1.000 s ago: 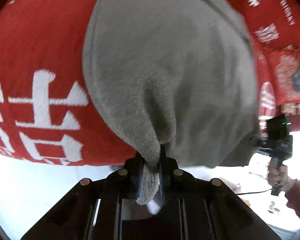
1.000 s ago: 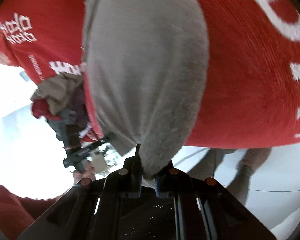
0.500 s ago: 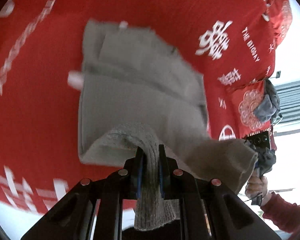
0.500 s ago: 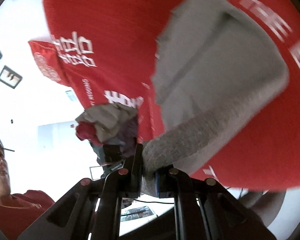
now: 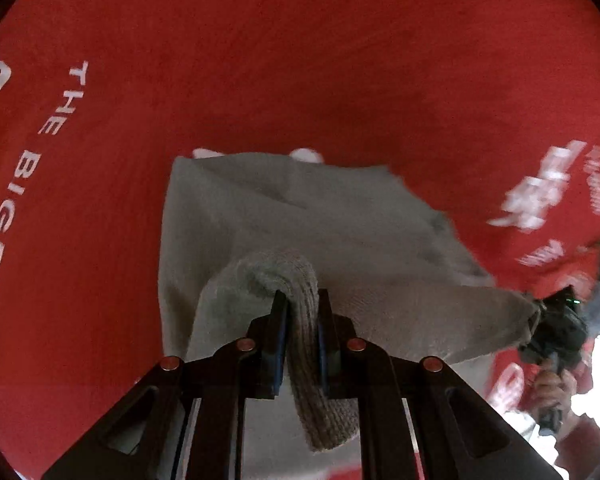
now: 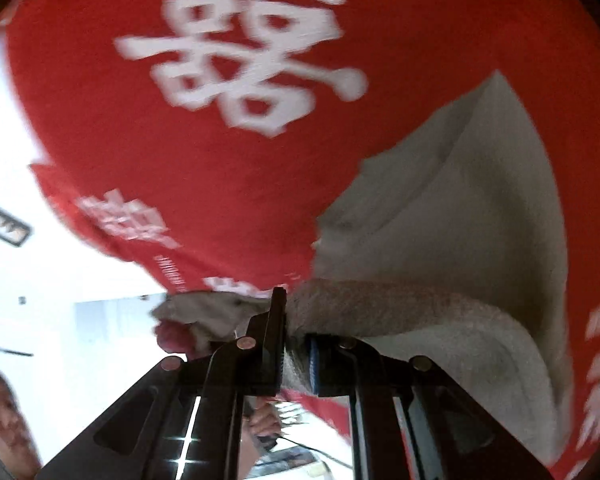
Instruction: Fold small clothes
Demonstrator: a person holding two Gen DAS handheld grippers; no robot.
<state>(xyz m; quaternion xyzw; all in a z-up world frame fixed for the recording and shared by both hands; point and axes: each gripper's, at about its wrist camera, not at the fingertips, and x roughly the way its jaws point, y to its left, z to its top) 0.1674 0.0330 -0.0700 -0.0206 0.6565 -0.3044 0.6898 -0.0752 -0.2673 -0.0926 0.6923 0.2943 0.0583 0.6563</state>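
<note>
Item: grey garment (image 5: 300,216), on red cloth (image 5: 260,60). Left hand-held gripper (image 5: 302,308) clamped on ribbed hem; right hand-held gripper (image 6: 296,320) clamped on opposite corner. Held edge spans both grippers; body lies flat ahead, probably half-folded; blur hides layers.

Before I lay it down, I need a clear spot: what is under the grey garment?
Under the grey garment lies the red cloth with white lettering, bare all around it. The patch the garment covers is hidden, so whether anything lies there cannot be told.
</note>
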